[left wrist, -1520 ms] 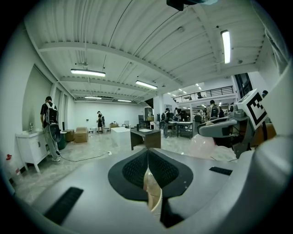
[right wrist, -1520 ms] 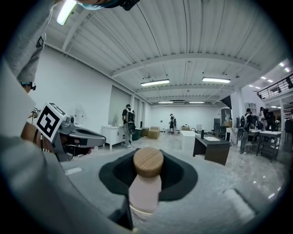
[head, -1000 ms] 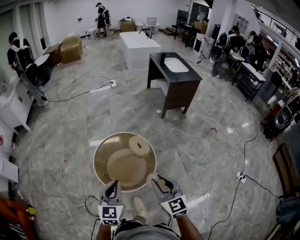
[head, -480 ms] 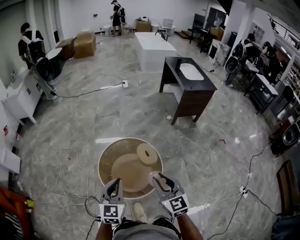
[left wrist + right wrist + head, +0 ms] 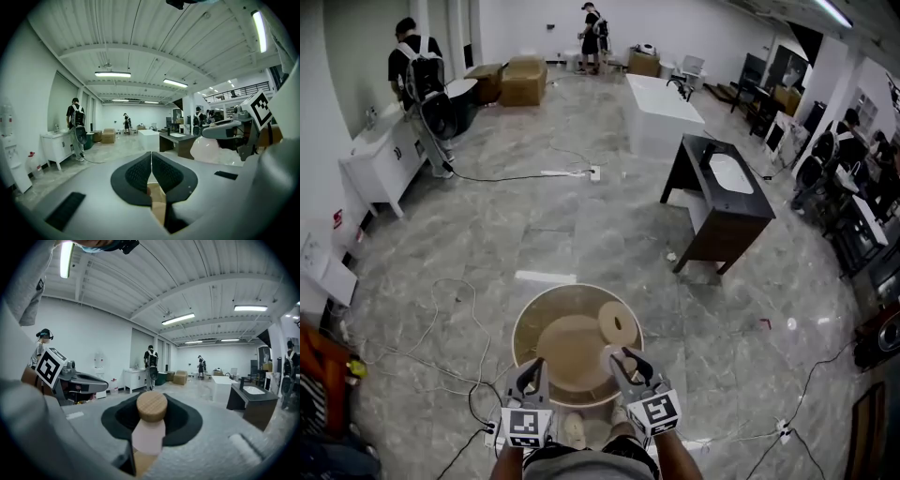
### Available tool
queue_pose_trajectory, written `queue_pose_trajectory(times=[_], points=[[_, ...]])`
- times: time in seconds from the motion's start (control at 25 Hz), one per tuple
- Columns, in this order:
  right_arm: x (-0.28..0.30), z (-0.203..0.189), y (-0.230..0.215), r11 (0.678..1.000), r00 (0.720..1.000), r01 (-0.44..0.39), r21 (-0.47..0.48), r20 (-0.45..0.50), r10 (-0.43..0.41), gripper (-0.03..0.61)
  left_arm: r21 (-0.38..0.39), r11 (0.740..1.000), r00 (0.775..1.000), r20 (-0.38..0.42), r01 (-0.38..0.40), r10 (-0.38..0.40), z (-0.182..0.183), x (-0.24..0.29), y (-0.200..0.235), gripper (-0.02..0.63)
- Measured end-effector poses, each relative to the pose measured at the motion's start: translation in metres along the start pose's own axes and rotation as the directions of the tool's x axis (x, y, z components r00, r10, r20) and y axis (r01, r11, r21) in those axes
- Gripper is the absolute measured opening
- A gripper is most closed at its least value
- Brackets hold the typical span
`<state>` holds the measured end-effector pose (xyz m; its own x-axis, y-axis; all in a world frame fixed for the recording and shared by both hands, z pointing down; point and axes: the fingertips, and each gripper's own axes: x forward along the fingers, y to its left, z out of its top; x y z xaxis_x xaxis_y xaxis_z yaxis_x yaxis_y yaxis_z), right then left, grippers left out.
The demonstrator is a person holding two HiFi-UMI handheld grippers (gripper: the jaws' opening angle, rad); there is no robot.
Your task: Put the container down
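Note:
In the head view a round tan container [image 5: 546,302] hangs over the marble floor in front of me, with a flat disc with a hole [image 5: 617,324] lying inside it. My left gripper [image 5: 532,368] is shut on the container's near rim, and tan rim [image 5: 157,206] shows between its jaws [image 5: 151,173]. My right gripper [image 5: 622,361] is at the near right rim. It is shut on a pale pink bottle [image 5: 148,434] with a round wooden cap [image 5: 151,406], which stands up between the pads [image 5: 150,427].
A dark vanity with a white basin [image 5: 722,202] stands ahead on the right, with a white block [image 5: 661,112] beyond it. Cables [image 5: 441,328] trail over the floor on the left. A white cabinet [image 5: 384,164] and a person with a backpack [image 5: 412,66] are at far left. My shoe [image 5: 574,429] is below.
The view has swung, so the vanity and the room slid to the right. The container, still held by both grippers, sits slightly lower and further right in the frame.

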<state>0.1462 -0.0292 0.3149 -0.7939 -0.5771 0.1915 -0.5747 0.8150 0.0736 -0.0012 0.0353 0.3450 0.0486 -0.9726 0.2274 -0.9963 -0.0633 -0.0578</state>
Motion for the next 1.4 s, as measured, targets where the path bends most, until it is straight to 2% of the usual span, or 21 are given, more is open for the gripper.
queue_pose_trajectory(times=[0.28, 0.52, 0.68, 1.0, 1.12, 1.28, 1.4], points=[[0.066, 0.0, 0.001, 0.981, 0.981, -0.191, -0.029, 0.001, 0.192, 0.112, -0.051, 0.983, 0.984, -0.02, -0.178, 0.178, -0.008, 0.014, 0.036, 0.021], [0.121, -0.009, -0.005, 0.945, 0.946, -0.326, -0.04, -0.019, 0.325, 0.112, -0.09, 0.945, 0.949, -0.066, -0.314, 0.309, -0.018, 0.035, 0.059, 0.021], [0.157, -0.029, -0.007, 0.914, 0.914, -0.405, -0.033, -0.048, 0.403, 0.112, -0.108, 0.916, 0.922, -0.099, -0.385, 0.375, -0.032, 0.05, 0.072, 0.021], [0.229, -0.067, -0.007, 0.864, 0.863, -0.502, -0.029, -0.079, 0.499, 0.112, -0.13, 0.879, 0.885, -0.155, -0.459, 0.439, -0.07, 0.092, 0.101, 0.021], [0.254, -0.092, -0.009, 0.855, 0.854, -0.517, -0.031, -0.087, 0.513, 0.112, -0.169, 0.862, 0.874, -0.184, -0.478, 0.449, -0.093, 0.113, 0.108, 0.021], [0.285, -0.13, -0.01, 0.845, 0.839, -0.535, -0.009, -0.121, 0.53, 0.112, -0.136, 0.867, 0.869, -0.217, -0.479, 0.445, -0.13, 0.136, 0.118, 0.021], [0.306, -0.16, -0.01, 0.837, 0.829, -0.548, -0.005, -0.139, 0.542, 0.112, -0.156, 0.86, 0.863, -0.236, -0.487, 0.446, -0.156, 0.152, 0.124, 0.021]])
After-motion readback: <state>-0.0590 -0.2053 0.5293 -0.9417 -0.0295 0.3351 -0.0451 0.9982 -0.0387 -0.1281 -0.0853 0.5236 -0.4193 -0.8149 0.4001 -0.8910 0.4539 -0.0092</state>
